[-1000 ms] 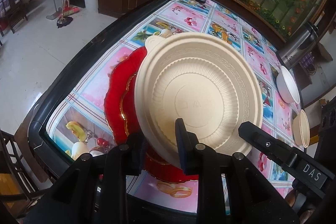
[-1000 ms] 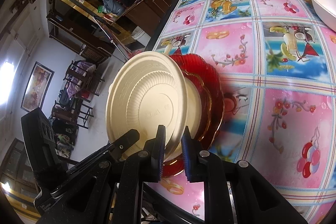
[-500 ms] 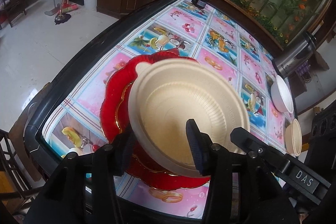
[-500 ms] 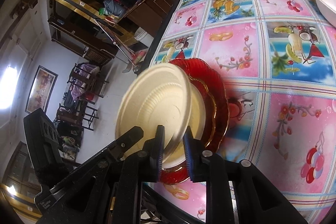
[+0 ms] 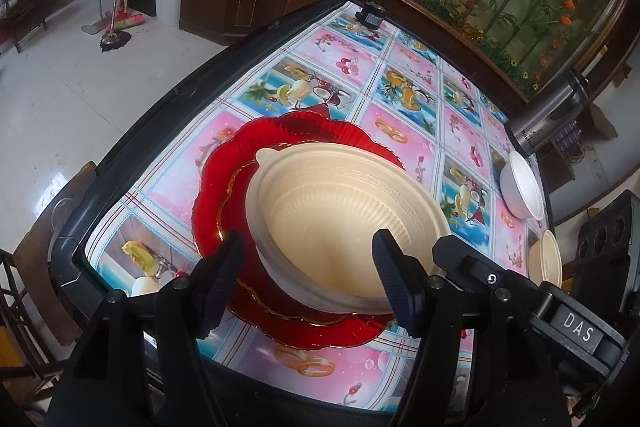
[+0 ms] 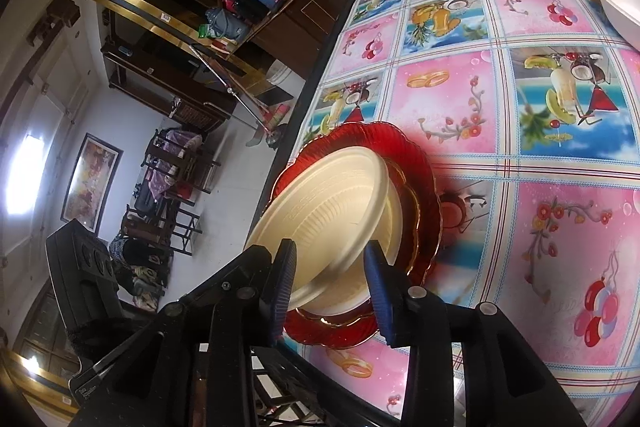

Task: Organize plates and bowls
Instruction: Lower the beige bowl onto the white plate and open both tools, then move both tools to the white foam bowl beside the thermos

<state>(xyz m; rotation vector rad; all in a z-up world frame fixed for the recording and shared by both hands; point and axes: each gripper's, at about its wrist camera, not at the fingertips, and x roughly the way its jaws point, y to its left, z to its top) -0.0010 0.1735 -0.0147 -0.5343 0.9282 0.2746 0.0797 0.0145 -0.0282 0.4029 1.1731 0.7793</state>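
While the jaws of the left gripper (image 5: 308, 273) were opening, its two dark fingers were seen standing wide, one on either side of the near rim of a cream plate (image 5: 344, 219), with clear gaps between pads and rim, so that nothing was gripped. The jaws of the right gripper (image 6: 330, 281) were opening too and were set narrower; the cream plate's (image 6: 332, 211) near edge was seen between its blue-ribbed pads, but no pressing on it was shown. The cream plate was found tilted, its far side raised, nested on a paler plate of like form, and both were carried by a red scalloped plate (image 5: 224, 183) with a gold line inside its rim. That red plate (image 6: 420, 179) was laid flat on the table (image 5: 168, 107) near its front left corner, on a patterned cloth (image 6: 560, 219) of pink and blue squares printed with fruit and drinks. Further along the right side of the table, well apart from the stack, a white bowl (image 5: 520, 193) was seen beside a steel jug (image 5: 552, 115), and a small cream bowl (image 5: 546, 263) was placed nearer the front edge. A small black device (image 5: 370, 17) was set at the far end of the table
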